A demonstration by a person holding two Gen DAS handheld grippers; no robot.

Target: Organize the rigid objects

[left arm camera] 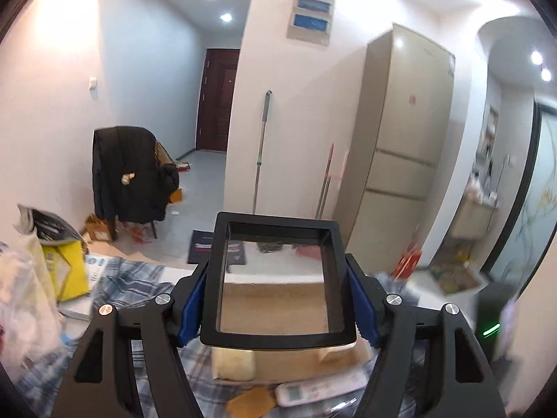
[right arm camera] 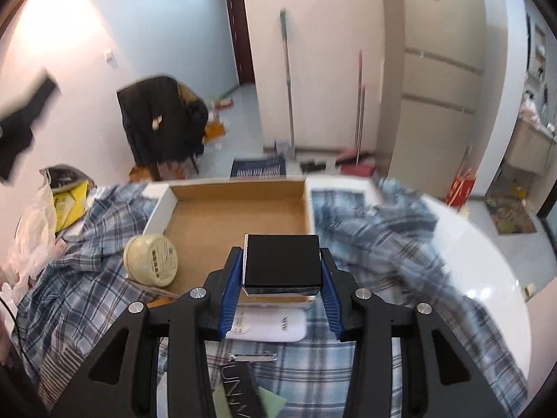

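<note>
Black box (right arm camera: 281, 261) sat clamped between the blue pads (right arm camera: 231, 291) of the right gripper (right arm camera: 281, 292), held in the air above the near edge of an open cardboard tray (right arm camera: 240, 219). Tray lay on a table draped in blue plaid cloth (right arm camera: 365, 244); nothing seen inside it. Round cream tin (right arm camera: 150, 259) leaned at the tray's left near corner, label side up. White remote (right arm camera: 268, 324) lay on the cloth just below the held box.

Left gripper (left arm camera: 276, 308) was closed on a black square frame with a clear pane (left arm camera: 275, 278), pads pressing both side edges; frame was raised above the table, tilted away from the camera. Below it: the tray's rim, the cream tin, the remote. Yellow bag (left arm camera: 66, 271) and plastic bags at far left. Background blurred in places.
</note>
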